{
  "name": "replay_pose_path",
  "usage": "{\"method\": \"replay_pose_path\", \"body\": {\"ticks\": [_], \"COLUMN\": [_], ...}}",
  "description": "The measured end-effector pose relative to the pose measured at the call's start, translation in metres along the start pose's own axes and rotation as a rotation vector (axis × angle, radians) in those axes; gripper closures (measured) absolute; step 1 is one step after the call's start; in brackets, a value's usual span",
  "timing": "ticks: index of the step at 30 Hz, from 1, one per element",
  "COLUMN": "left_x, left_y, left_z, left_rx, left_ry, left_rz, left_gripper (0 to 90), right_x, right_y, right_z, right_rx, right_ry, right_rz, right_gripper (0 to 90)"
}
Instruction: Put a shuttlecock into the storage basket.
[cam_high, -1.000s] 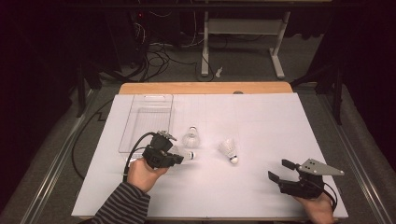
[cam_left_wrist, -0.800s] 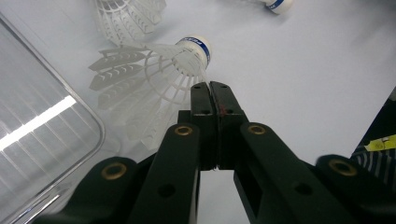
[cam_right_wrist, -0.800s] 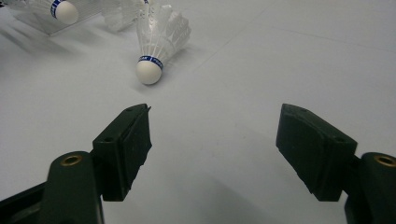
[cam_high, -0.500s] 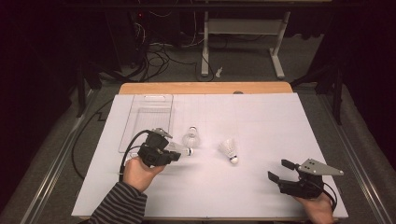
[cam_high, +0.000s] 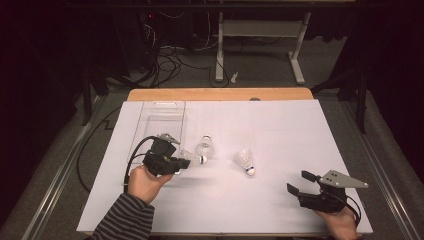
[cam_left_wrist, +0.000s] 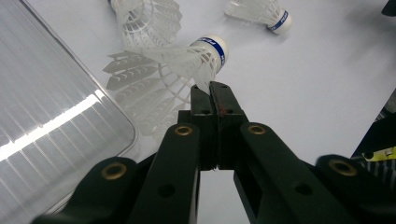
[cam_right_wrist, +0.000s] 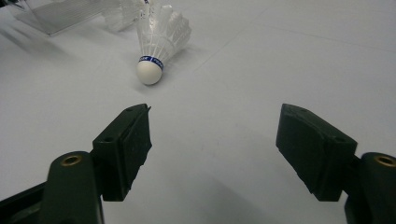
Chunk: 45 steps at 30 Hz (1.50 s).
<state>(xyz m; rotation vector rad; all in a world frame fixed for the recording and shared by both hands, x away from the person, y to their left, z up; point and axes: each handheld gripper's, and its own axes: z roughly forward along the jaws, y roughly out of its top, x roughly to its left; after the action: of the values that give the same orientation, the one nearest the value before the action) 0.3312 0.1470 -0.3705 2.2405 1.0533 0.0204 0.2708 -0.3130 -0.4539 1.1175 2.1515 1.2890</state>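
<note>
Currently we hold one shuttlecock in the left gripper: the two jaws are pressed together on a thin edge of its white plastic skirt, just behind the cork with the blue band. In the high view this held shuttlecock hangs just above the white table cover, at about 3 o'clock from the left hand and at 6 o'clock from the clear plastic tray, close to its near edge.

We judge the shuttlecock to be very light, with a skirt that is soft and springy and can easily bend or crack, so a gentle pinch is enough. The cork head is firmer and rounder, maybe more slippery; the place where skirt meets cork seems to us the safest to grip.

A second shuttlecock stands near, at about 1 o'clock from the held one. A third shuttlecock lies on its side farther toward 3 o'clock.

The right gripper rests at the near right of the table, its jaws wide apart and with nothing between them
</note>
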Motion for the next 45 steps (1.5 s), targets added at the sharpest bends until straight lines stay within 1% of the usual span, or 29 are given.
{"method": "replay_pose_path", "body": {"ticks": [2, 7, 11, 20, 23, 26, 28, 35, 37, 43, 45], "left_x": [0.002, 0.005, 0.008, 0.011, 0.013, 0.014, 0.016, 0.018, 0.018, 0.019, 0.019], "left_y": [0.0, -0.001, -0.001, -0.002, -0.002, -0.003, -0.003, -0.004, -0.004, -0.004, -0.004], "left_z": [-0.005, -0.01, -0.014, -0.02, -0.023, -0.025, -0.027, -0.031, -0.032, -0.033, -0.034], "left_rx": [-0.019, -0.027, -0.04, -0.051, -0.062, -0.063, -0.075, -0.091, -0.088, -0.098, -0.103], "left_ry": [0.0, 0.004, 0.008, 0.017, 0.021, 0.024, 0.027, 0.019, 0.02, 0.015, 0.008], "left_rz": [-0.009, -0.012, -0.022, -0.03, -0.041, -0.041, -0.052, -0.063, -0.06, -0.066, -0.066], "left_gripper": [89.3, 89.2, 89.2, 89.2, 89.2, 89.1, 89.1, 89.2, 89.2, 89.1, 89.2], "right_x": [0.0, 0.0, 0.0, 0.0, 0.0, 0.0, 0.0, 0.0, 0.0, 0.0, 0.0], "right_y": [0.0, 0.0, 0.0, 0.0, 0.0, 0.0, 0.0, 0.0, 0.0, 0.0, 0.0], "right_z": [0.0, 0.0, 0.0, 0.0, 0.0, 0.0, 0.0, 0.0, 0.0, 0.0, 0.0], "right_rx": [0.0, 0.0, 0.0, 0.0, 0.002, 0.002, 0.002, 0.002, 0.002, 0.002, 0.003], "right_ry": [0.0, 0.0, 0.0, 0.0, 0.0, -0.001, -0.001, 0.0, 0.0, -0.001, -0.001], "right_rz": [0.001, 0.001, 0.001, 0.002, 0.002, 0.003, 0.003, 0.004, 0.004, 0.004, 0.005], "right_gripper": [26.9, 26.9, 26.9, 26.9, 26.9, 26.9, 26.9, 26.9, 26.9, 26.9, 26.9]}}
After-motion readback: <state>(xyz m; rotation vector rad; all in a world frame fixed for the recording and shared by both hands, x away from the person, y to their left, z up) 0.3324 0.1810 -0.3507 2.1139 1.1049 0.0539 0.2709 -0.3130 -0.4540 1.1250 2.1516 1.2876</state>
